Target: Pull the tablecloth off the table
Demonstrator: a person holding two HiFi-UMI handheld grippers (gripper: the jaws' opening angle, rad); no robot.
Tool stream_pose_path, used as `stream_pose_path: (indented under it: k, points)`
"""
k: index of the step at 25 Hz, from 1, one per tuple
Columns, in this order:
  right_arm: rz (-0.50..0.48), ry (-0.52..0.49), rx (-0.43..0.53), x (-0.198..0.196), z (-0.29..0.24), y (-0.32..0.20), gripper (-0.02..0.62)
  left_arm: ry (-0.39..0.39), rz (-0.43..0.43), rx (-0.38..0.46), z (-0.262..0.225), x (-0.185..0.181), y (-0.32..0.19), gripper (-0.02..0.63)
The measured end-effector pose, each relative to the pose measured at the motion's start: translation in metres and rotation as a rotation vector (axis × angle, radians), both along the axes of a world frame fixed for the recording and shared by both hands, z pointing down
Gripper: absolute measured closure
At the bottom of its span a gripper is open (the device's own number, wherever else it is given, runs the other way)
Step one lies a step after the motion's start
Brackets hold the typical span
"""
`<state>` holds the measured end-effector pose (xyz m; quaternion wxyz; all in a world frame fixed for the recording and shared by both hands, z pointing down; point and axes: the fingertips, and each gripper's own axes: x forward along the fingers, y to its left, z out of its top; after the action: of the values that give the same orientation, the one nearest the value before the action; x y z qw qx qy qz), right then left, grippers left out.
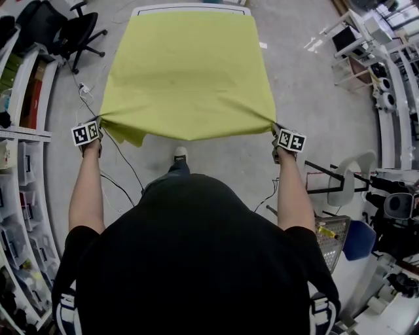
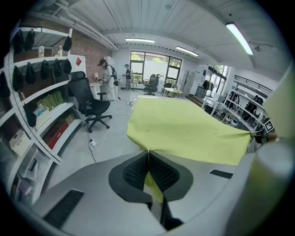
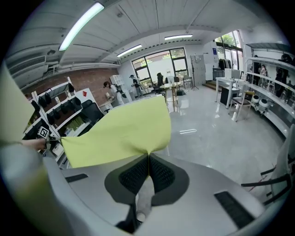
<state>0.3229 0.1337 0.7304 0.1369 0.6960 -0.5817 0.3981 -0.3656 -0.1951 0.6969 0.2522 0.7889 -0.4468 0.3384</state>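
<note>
A yellow-green tablecloth (image 1: 190, 72) lies spread over most of a white table (image 1: 190, 8), whose far rim alone shows bare. The cloth's near edge hangs clear of the table's near end, stretched between two hand-held grippers and sagging a little in the middle. The left gripper (image 1: 99, 122) is clamped on the cloth's near left corner, and a tuft of fabric shows behind its closed pads. The right gripper (image 1: 275, 129) is likewise closed on the near right corner. Both are held out from the table at roughly the same height, at arm's length from the person, who stands at the near end with one shoe (image 1: 179, 154) showing on the concrete floor.

Most of the pull appears to remain. Each gripper bites only a small corner, so a sharp tug could slip the fabric out of one jaw and leave the cloth swinging from the other. An uneven draw could skew the cloth and catch it on a table corner. A black cable (image 1: 121, 157) trails across the floor left of the table's near end, close to the person's feet, and may trip a backward step. An office chair (image 1: 72, 33) stands left of the table's far end, apart from the cloth.
</note>
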Motion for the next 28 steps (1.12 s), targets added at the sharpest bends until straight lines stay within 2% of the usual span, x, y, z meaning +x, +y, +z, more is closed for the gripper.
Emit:
stream_pose_path:
  k: [5, 12, 21, 28]
  points:
    - [-0.018, -0.014, -0.005, -0.015, 0.008, 0.034, 0.574, 0.001, -0.008, 0.013, -0.006, -0.001, 0.032, 0.586]
    - [-0.003, -0.037, -0.006, -0.032, 0.016, 0.088, 0.574, 0.002, -0.018, 0.020, -0.011, -0.020, 0.076, 0.586]
    - [0.033, -0.060, -0.007, -0.071, 0.025, 0.141, 0.574, 0.026, -0.042, -0.004, 0.003, -0.064, 0.110, 0.586]
    - [0.061, -0.039, -0.018, -0.100, 0.022, 0.182, 0.574, 0.060, -0.021, -0.019, 0.014, -0.085, 0.138, 0.586]
